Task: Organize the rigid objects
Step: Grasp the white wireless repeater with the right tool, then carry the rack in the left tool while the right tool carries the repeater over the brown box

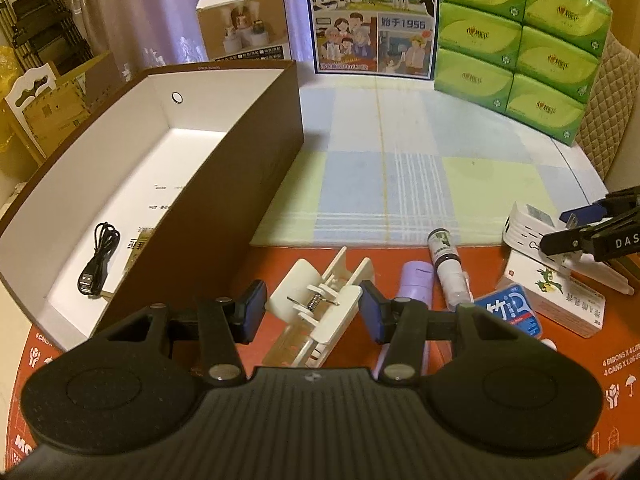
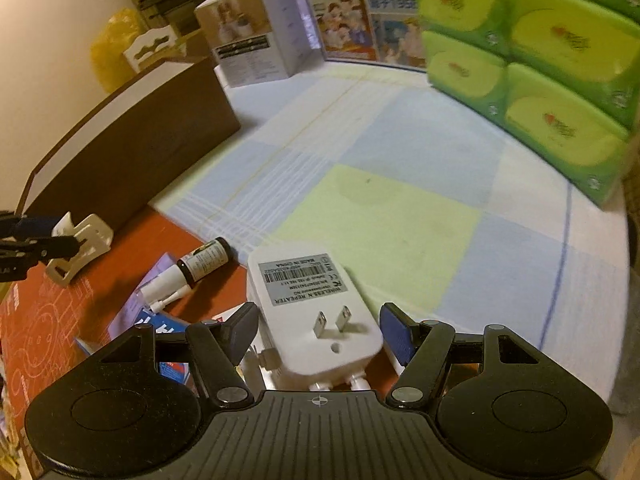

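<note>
Brown box at 10 o'clock on the tabletop, left claw spread around the white clip, right claw spread around the repeater plug; off-center closing could skid either.

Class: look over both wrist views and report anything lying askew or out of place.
The spray bottle lies on its side on the orange board rather than standing. The white wireless repeater lies prongs-up on top of other items. Only a black USB cable and a small packet are visible in the brown box; the rest is scattered outside.
</note>
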